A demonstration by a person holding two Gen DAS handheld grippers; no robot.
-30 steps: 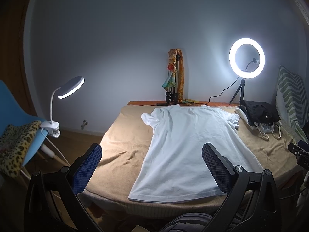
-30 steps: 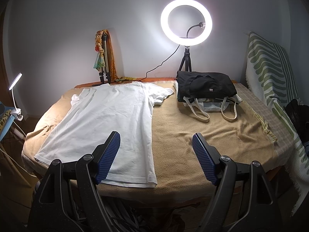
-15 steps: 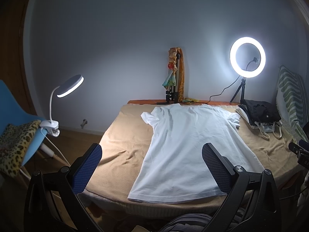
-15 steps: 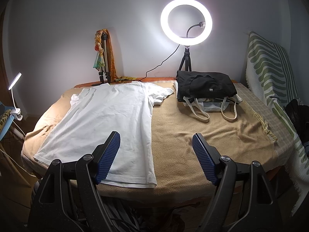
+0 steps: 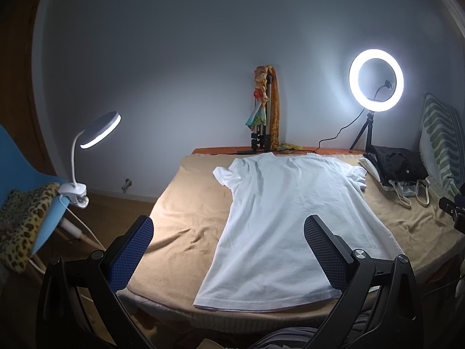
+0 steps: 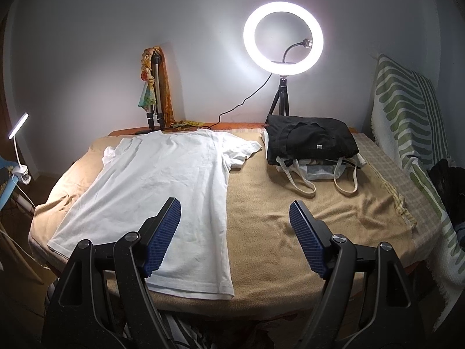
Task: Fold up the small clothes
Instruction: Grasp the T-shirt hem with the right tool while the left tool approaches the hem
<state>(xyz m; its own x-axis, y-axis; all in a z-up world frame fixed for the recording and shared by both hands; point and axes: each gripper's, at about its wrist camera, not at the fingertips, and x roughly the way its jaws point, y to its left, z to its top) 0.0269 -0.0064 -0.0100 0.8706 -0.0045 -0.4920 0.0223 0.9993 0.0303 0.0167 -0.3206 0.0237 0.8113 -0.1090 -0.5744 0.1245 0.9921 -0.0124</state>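
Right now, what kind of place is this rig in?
Probably a home room set up for recording: a white T-shirt lies flat on a blanket-covered table or bed, lit by a ring light and clip lamp.

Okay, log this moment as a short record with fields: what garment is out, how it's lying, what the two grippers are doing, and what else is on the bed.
garment: white T-shirt
state: spread flat, unfolded, hem nearest the cameras
surface: tan blanket
left gripper: open, empty, hovering short of the hem
right gripper: open, empty, above the shirt's right edge
other items: black folded clothes on a tote bag, right of the shirt
lighting: ring light and clip lamp, both on
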